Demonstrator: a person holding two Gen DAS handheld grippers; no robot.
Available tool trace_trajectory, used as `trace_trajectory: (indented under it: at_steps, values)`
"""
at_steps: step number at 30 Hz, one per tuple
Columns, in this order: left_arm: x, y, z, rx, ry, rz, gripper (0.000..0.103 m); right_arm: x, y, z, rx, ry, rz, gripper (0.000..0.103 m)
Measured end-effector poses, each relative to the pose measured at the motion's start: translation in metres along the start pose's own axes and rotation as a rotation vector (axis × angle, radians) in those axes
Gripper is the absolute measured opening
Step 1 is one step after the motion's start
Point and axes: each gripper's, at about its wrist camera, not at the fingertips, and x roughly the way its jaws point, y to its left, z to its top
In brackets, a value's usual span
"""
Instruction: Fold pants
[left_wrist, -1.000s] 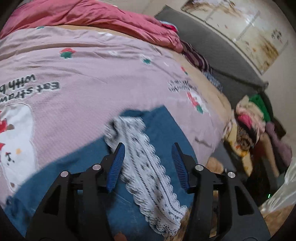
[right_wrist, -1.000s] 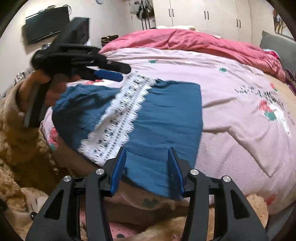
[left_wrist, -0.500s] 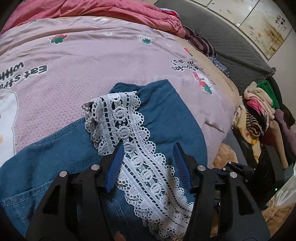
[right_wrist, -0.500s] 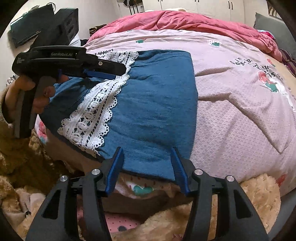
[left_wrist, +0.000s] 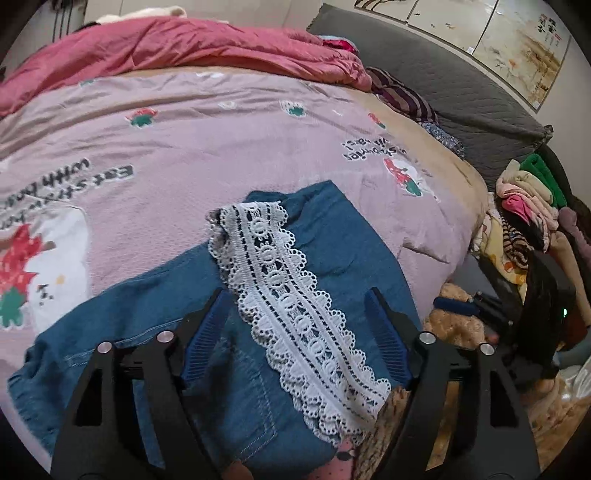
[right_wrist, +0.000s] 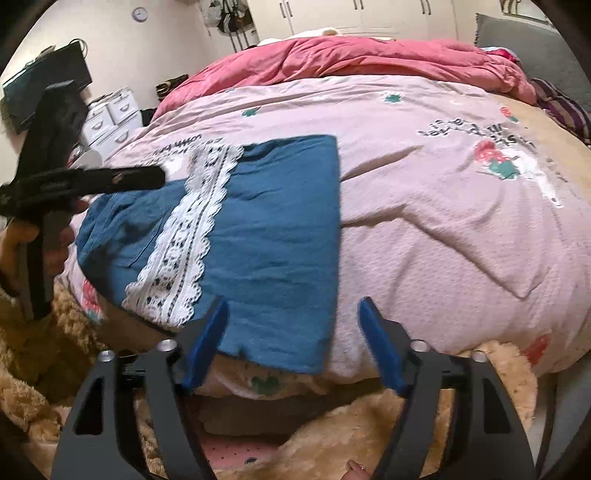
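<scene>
Blue denim pants (left_wrist: 332, 236) (right_wrist: 273, 229) with a white lace strip (left_wrist: 295, 299) (right_wrist: 184, 240) lie folded on the pink bedspread (left_wrist: 184, 147) (right_wrist: 443, 221), near the bed's front edge. My left gripper (left_wrist: 295, 306) hovers over the lace, its jaws opening, pads clear of the cloth. My right gripper (right_wrist: 291, 314) hangs over the pants' near corner, jaws opening, pads not pressing the fabric. The left gripper (right_wrist: 147, 177) also shows in the right wrist view, held in a hand at the pants' left end.
A crumpled red quilt (left_wrist: 166, 48) (right_wrist: 351, 55) lies across the far side of the bed. A pile of clothes (left_wrist: 524, 206) sits off the bed at right beside a grey headboard (left_wrist: 443, 81). Tan fluffy fabric (right_wrist: 369, 435) lies below the bed edge. White drawers (right_wrist: 110, 118) stand at left.
Both grippers' jaws have spread wider and drawn back from the pants. The lace strip and blue cloth now lie flat on the bed, free of the pads.
</scene>
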Motion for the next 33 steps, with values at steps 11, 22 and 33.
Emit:
trace_trajectory:
  at_steps: [11,22,33]
  values:
    - [-0.033,0.005,-0.014,0.003,-0.068,0.084,0.077,-0.008,0.009,0.025,-0.007,-0.057,-0.004,0.094]
    - [-0.08,0.046,-0.037,-0.112,-0.156,0.227,0.085,-0.006,0.042,0.063,-0.107,-0.098,0.033,0.094]
    - [-0.123,0.091,-0.09,-0.279,-0.205,0.354,0.088,0.027,0.11,0.101,-0.298,-0.08,0.106,0.098]
